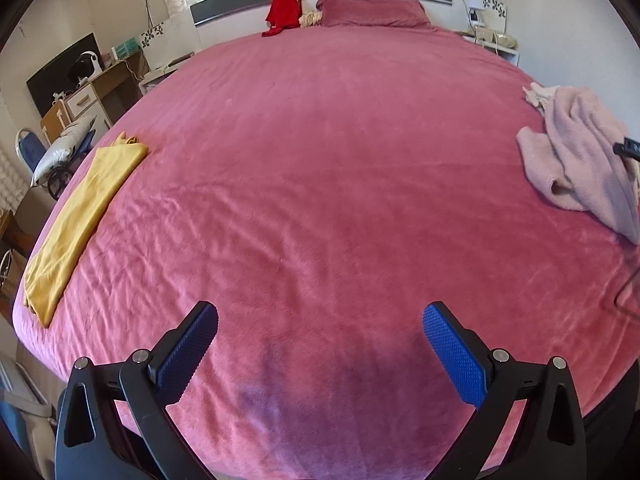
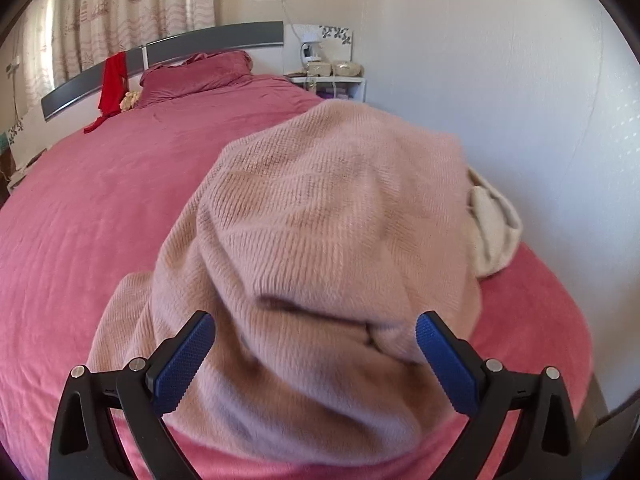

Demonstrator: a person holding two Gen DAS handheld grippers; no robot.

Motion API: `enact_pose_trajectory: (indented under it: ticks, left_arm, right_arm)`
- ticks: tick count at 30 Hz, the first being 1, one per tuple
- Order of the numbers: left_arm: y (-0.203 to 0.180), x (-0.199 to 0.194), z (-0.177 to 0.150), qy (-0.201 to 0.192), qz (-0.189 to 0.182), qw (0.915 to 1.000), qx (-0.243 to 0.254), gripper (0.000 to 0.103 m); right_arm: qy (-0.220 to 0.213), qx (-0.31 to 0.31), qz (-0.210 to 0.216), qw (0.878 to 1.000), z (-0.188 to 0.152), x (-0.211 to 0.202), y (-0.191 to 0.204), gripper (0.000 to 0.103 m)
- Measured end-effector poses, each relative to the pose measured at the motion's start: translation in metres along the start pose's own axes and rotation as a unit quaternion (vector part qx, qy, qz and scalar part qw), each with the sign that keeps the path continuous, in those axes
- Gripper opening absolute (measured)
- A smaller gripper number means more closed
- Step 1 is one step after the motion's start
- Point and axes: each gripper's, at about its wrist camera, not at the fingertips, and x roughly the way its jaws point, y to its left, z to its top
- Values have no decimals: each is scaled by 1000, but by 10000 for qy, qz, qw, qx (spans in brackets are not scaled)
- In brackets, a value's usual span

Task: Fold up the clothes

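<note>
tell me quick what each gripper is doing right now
Left gripper: open, empty, over the bed.
Right gripper: open, around the pink sweater, not gripping.

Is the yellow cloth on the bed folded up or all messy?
Folded. The yellow cloth lies flat in a neat long strip with straight edges near the bed's left side.

Left gripper [image 1: 320,322] – jaws spread wide, empty, right gripper [image 2: 315,332] – jaws likewise wide apart
</note>
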Motion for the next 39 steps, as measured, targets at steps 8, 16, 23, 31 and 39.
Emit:
enact_pose_trajectory:
  ticks: [8,16,23,31,39]
  left_arm:
    - [10,16,-8,302,189,9994,1,103]
    - [17,25,-11,455,173,9987,-153,103]
    - [15,13,-15,274,40,9995,-169,103]
    - [38,-7,-22,110,-65,9990,-430,103]
    - [109,-47,-37,-279,291,9928,-1125,103]
  right_arm:
    - [926,160,11,9956,8,75,-3,103]
    - [508,2137,965,9708,-11,51,-54,41]
    - [114,4949,3680,7871,-67,39,-127,32]
    - [-406,4666,6207,6288,-39,-29,-67,32]
    - [-255,2581,7983,5436,62,-194,119,33]
